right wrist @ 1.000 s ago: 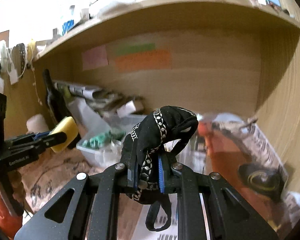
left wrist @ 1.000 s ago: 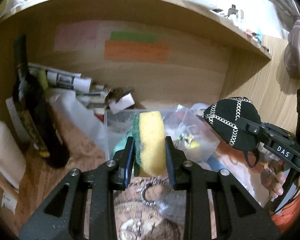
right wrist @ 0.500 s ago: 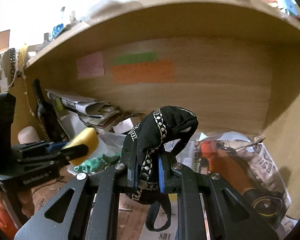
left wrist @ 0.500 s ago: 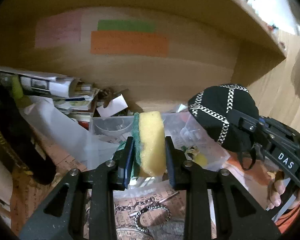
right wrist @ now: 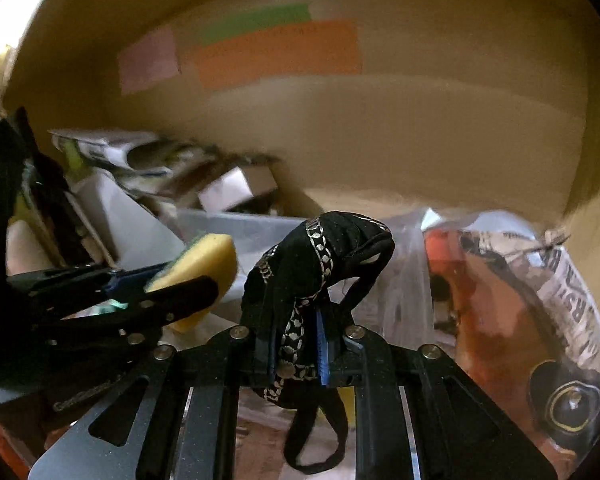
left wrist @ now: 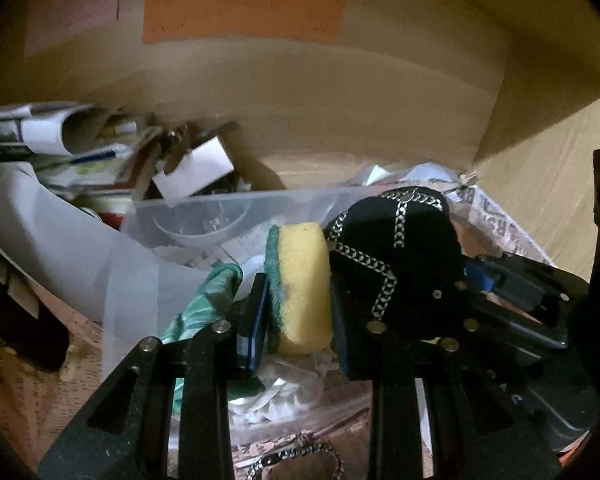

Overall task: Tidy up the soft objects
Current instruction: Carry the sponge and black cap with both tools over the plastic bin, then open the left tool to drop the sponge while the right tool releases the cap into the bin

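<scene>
Carry step, both loads over the clear plastic bin (left wrist: 204,208). Left tool (left wrist: 300,304) clamps the sponge (left wrist: 302,280); right tool (right wrist: 298,344) clamps the black chain-trimmed pouch (right wrist: 300,276). Next, probably: lower into the bin, then release; blur obscures the contents.

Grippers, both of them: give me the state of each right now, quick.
Left gripper: closed on the yellow-and-green sponge.
Right gripper: closed on the black chain-trimmed fabric piece.

Dim wooden shelf nook (left wrist: 340,92) w/ orange (right wrist: 278,52), green (right wrist: 256,22), maybe pink paper labels on back wall.
</scene>
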